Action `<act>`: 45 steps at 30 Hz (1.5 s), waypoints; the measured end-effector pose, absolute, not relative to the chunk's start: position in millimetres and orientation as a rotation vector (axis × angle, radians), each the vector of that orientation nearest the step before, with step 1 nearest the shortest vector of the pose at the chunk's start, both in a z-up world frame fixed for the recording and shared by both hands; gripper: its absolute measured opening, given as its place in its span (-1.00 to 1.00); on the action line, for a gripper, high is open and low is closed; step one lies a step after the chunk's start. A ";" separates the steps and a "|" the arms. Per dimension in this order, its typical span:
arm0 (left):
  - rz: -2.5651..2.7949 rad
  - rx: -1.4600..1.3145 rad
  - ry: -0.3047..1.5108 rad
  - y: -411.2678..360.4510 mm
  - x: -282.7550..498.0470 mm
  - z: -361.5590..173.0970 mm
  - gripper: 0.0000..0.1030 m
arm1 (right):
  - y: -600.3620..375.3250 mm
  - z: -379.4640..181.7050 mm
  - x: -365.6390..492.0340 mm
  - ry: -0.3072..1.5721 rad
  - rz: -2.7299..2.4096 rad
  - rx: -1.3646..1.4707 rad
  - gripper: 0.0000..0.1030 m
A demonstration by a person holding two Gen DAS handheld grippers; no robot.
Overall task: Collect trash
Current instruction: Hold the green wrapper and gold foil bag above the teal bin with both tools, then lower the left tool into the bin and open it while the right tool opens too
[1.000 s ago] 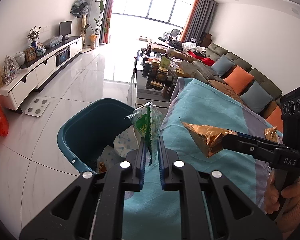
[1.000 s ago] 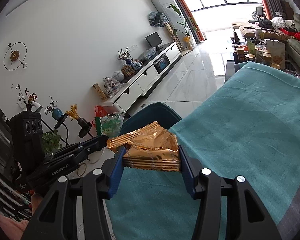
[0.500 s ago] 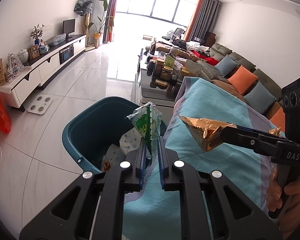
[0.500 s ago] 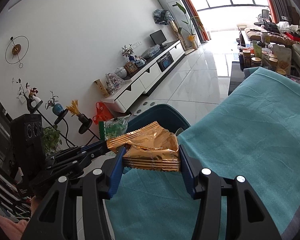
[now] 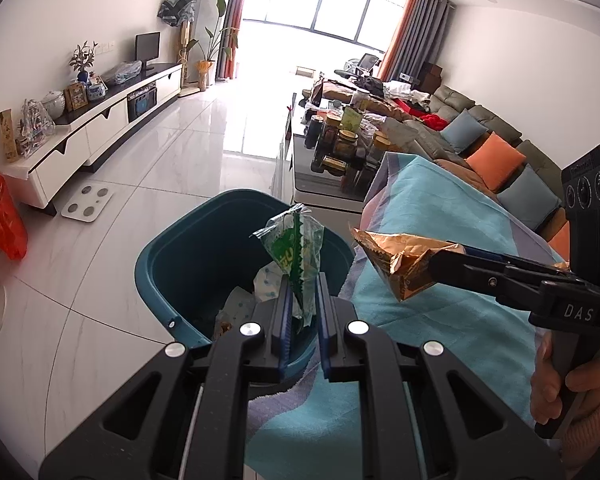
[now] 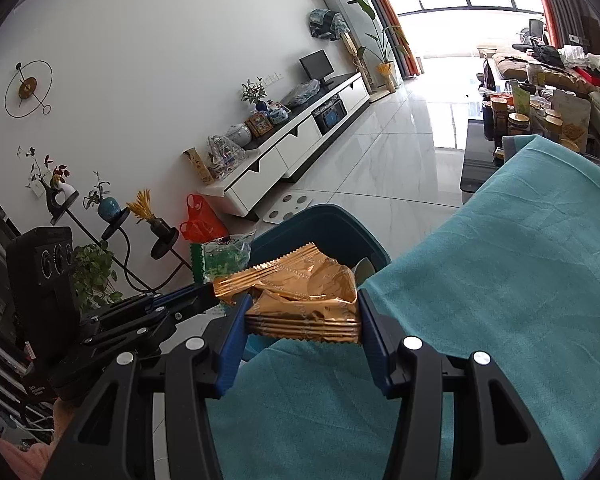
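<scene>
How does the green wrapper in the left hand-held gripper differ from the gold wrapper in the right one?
The green wrapper is clear plastic with green print; the gold wrapper is opaque shiny foil. The green wrapper is pinched thin between nearly closed jaws of the left hand-held gripper; the gold wrapper is puffy and fills the wider jaws of the right hand-held gripper. The green one hangs over the teal bin; the gold one sits over the bin's edge. Both are held off the cloth.

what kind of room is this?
A home living room, most likely: a long sofa with cushions, a low TV cabinet carrying a small screen, and a glass coffee table crowded with jars.
</scene>
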State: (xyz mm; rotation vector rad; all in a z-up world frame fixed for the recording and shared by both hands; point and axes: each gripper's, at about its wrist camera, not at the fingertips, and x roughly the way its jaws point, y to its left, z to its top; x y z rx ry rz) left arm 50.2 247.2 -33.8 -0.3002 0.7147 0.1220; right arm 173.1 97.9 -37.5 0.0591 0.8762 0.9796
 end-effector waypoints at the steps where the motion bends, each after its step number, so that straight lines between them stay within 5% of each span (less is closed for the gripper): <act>1: 0.125 -0.301 0.717 247.5 50.9 -34.3 -0.77 | 99.3 -38.4 174.0 0.878 0.979 0.057 -0.03; 27: 0.183 -0.322 0.766 257.8 66.7 -51.6 -0.77 | 142.1 -48.2 177.4 0.898 0.978 -0.029 -0.03; 45: 0.238 -0.374 0.839 278.9 90.2 -86.3 -0.60 | 184.8 -65.0 185.3 0.980 0.943 -0.054 0.07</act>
